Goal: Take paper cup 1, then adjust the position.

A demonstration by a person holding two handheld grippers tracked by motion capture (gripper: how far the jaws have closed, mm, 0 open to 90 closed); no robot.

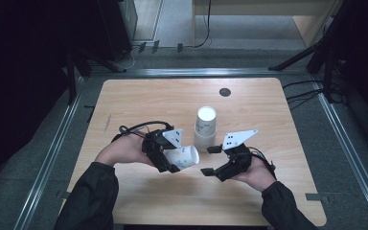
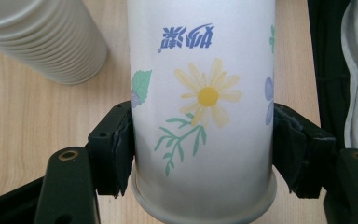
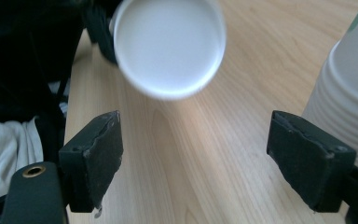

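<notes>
A white paper cup (image 2: 205,93) printed with a yellow flower lies on its side between the pads of my left gripper (image 2: 203,149), which is shut on it near its rim. In the high view this cup (image 1: 184,156) hangs just above the table, its base pointing towards my right gripper (image 1: 210,160). The right gripper (image 3: 200,149) stands open with nothing between its pads, and the cup's round white base (image 3: 168,44) floats ahead of it. A stack of upside-down cups (image 1: 204,128) stands just behind both grippers.
The light wooden table (image 1: 139,100) carries a small black round disc (image 1: 225,92) near its far edge. The cup stack (image 3: 349,102) sits close to the right gripper's right pad. Dark stands and cables lie on the floor around the table.
</notes>
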